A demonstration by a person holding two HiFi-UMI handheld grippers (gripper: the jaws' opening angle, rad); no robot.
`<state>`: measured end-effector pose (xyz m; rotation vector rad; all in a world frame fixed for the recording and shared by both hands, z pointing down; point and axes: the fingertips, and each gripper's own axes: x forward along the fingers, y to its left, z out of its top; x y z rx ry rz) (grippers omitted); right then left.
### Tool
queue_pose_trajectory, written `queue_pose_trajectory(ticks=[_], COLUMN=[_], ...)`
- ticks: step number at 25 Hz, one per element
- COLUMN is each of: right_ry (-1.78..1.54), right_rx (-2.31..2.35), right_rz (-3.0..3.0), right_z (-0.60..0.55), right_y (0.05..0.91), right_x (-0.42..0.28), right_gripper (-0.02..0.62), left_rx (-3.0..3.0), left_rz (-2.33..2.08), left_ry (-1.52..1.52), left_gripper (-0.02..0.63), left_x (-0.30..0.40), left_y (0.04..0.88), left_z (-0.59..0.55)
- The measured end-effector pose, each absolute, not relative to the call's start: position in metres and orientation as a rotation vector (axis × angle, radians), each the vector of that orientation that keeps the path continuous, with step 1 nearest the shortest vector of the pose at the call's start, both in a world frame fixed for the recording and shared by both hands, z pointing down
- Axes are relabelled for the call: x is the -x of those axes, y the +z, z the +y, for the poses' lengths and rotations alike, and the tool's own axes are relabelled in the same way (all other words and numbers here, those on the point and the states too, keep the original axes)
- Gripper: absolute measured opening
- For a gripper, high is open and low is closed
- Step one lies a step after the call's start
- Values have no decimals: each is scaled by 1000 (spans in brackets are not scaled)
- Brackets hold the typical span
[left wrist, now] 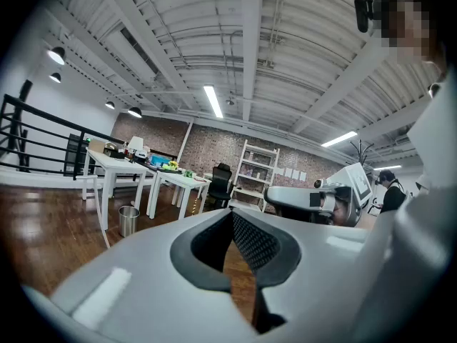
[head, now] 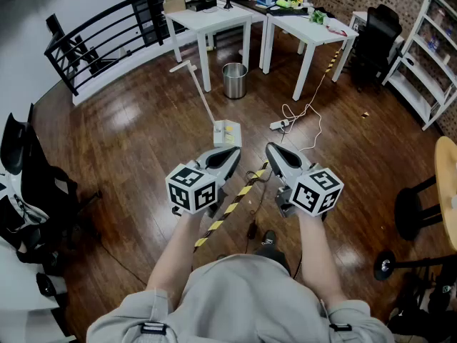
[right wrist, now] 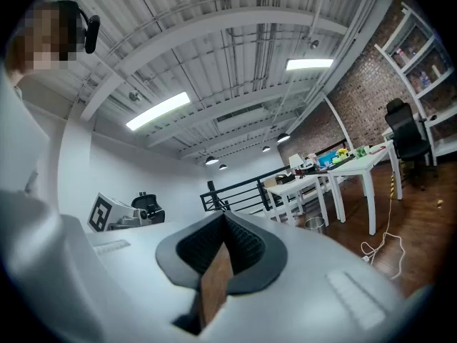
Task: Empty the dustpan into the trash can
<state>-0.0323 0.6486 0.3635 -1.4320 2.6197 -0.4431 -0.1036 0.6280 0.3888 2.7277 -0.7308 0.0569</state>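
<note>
A white dustpan [head: 227, 133] stands on the wooden floor, its long handle [head: 196, 88] leaning away to the upper left. Beyond it, a round metal trash can [head: 234, 80] sits between two white tables; it also shows small in the left gripper view [left wrist: 128, 220] and the right gripper view [right wrist: 314, 224]. My left gripper [head: 234, 151] [left wrist: 232, 213] is held level just short of the dustpan, jaws together and empty. Beside it, my right gripper [head: 271, 148] [right wrist: 223, 216] is also shut with nothing in it. Neither gripper touches the dustpan.
Two white tables [head: 214, 20] [head: 314, 36] carry clutter. A power strip with white cable [head: 280, 125] lies right of the dustpan. A yellow-black striped strip [head: 228, 209] crosses the floor under my hands. Office chairs [head: 28, 177] stand left, a stool [head: 410, 213] right, a black railing [head: 93, 41] behind.
</note>
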Motion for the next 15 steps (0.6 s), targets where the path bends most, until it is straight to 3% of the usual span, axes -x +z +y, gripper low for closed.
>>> queue_pose_trajectory(ticks=[15], right_ry=[-418], right_rx=[1447], right_rz=[2719], right_z=[537], right_y=[369], right_x=[-113], right_gripper=[-2], left_rx=[-2689], left_rz=[-886], left_ry=[70], left_gripper=[6], left_x=[-11], left_y=[380], left_z=[522])
